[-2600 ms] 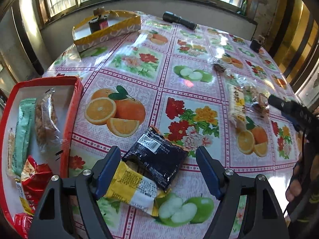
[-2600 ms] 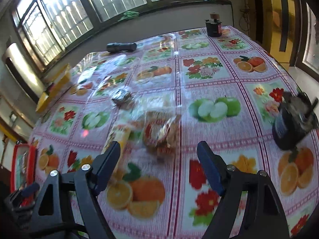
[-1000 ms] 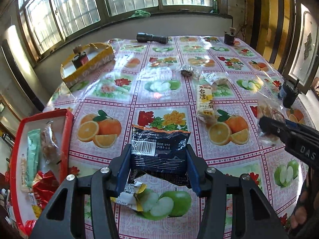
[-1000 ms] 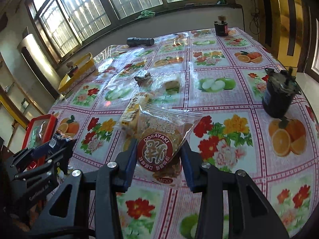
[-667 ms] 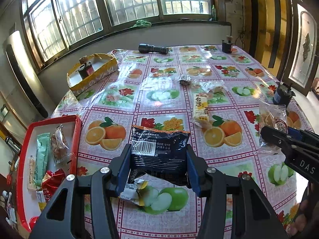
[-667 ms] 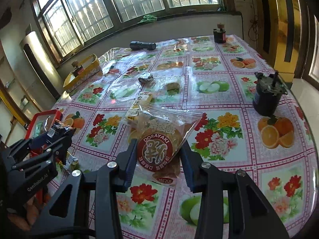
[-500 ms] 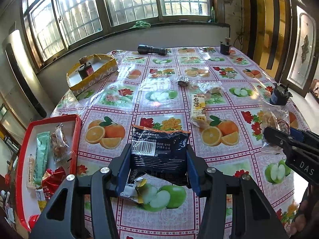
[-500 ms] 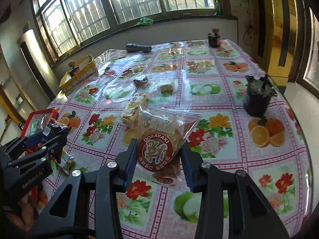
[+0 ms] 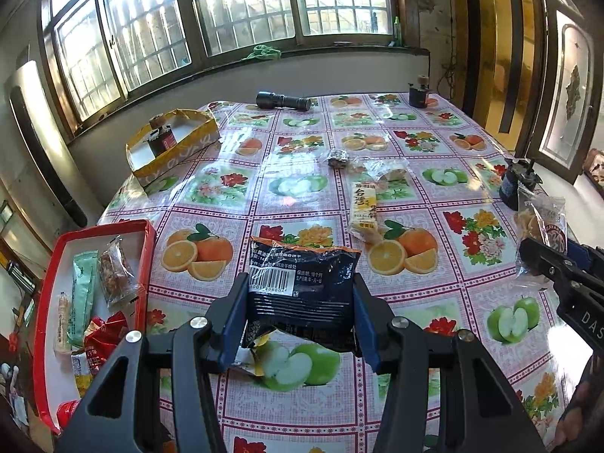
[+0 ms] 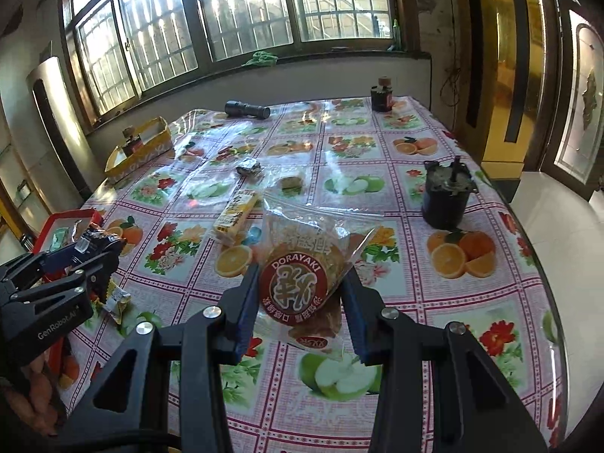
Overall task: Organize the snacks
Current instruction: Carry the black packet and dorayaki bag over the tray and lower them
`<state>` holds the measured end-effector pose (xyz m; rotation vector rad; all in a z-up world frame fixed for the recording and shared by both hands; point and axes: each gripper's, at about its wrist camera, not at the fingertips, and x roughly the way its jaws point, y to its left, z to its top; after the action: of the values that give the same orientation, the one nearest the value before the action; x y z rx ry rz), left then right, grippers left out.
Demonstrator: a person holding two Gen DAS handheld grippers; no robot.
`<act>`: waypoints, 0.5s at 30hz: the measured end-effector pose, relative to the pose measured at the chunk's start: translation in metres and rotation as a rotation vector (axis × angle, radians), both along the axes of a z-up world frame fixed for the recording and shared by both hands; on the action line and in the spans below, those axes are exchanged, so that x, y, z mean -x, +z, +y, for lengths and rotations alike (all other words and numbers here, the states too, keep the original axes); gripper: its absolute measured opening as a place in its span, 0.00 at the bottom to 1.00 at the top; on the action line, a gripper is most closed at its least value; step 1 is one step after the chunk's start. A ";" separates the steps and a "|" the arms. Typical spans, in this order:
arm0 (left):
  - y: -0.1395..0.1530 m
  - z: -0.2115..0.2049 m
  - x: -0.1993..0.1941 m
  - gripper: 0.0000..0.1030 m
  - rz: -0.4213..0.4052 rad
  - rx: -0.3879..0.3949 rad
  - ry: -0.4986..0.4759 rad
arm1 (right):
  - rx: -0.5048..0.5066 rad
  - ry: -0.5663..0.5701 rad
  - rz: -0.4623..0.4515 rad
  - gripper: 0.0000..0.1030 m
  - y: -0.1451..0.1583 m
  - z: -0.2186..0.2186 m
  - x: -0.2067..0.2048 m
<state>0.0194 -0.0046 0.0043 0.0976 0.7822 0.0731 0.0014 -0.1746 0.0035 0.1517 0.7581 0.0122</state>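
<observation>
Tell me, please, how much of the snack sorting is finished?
Done: several snacks lie in the red tray. In hand: left tongs grip a black packet; right tongs grip a dorayaki pack. Left: the yellow bar and small wrapped pieces on the table.

Tray (image 9: 149, 260): table's (image 9: 445, 143) left edge — snack packets inside.
Flashlight (image 9: 283, 100): far edge.
Cardboard box (image 9: 177, 149): far left — behind the tray.
Motor (image 10: 447, 198): right side.

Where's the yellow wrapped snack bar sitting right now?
The yellow snack bar lies on the tablecloth right of centre in the left wrist view, beyond the black packet in the left gripper, beside a printed orange.
</observation>
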 end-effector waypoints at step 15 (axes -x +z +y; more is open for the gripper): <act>0.004 -0.003 0.003 0.50 -0.002 -0.012 0.002 | 0.098 -0.025 -0.098 0.42 0.023 0.006 0.017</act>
<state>0.0163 -0.0078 0.0083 0.1081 0.7794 0.0796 -0.0153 -0.1684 0.0267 0.0669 0.6579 -0.0405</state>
